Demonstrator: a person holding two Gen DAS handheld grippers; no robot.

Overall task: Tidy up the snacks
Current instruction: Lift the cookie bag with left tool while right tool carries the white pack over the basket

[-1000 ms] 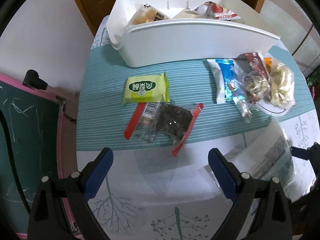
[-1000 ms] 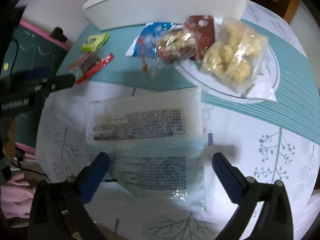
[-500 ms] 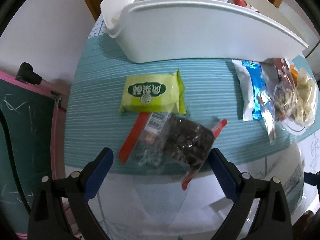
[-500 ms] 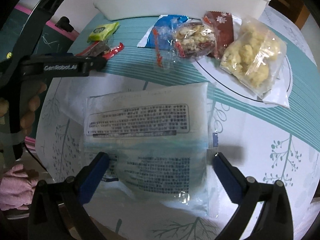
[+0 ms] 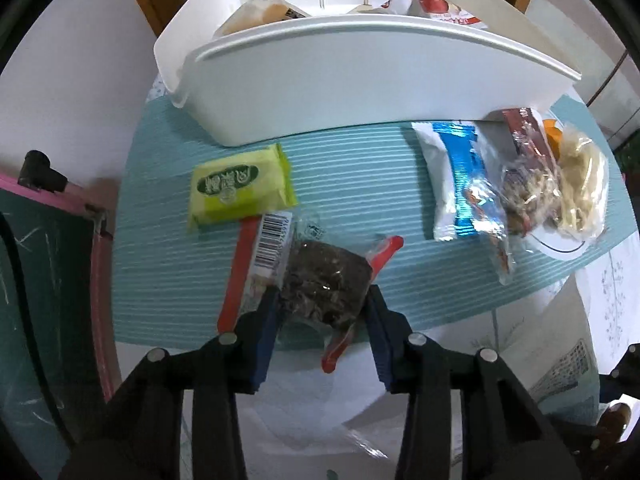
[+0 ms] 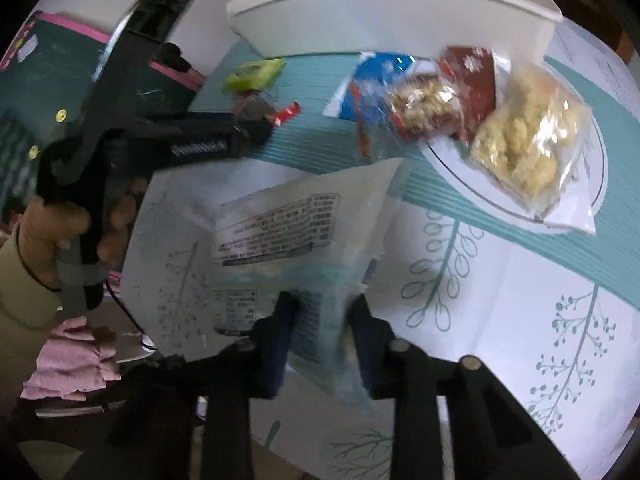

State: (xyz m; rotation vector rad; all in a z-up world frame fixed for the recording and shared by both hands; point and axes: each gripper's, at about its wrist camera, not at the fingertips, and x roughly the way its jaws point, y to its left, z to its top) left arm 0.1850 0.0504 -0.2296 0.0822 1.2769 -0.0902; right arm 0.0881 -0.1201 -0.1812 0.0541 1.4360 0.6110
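Observation:
My left gripper [image 5: 323, 300] is shut on a clear packet of dark snack with red edges [image 5: 320, 280], which lies on the teal striped mat. A yellow-green packet [image 5: 240, 186] lies just beyond it. My right gripper [image 6: 320, 308] is shut on a large clear bag with printed labels [image 6: 296, 224], its far end lifted off the table. A white bin [image 5: 360, 72] holding several snacks stands at the back. A blue-white packet [image 5: 456, 180], a nut packet [image 5: 524, 192] and a bag of pale puffs [image 6: 524, 140] lie to the right.
A white plate [image 6: 512, 204] sits under the puffs bag. A pink-framed chalkboard [image 5: 48, 280] stands left of the table. The table edge is near my left gripper. My left gripper and the hand holding it also show in the right wrist view [image 6: 256, 132].
Both grippers have closed from wide open. The left moved forward and clamped the dark snack packet. The right clamped the large clear bag and raised it.

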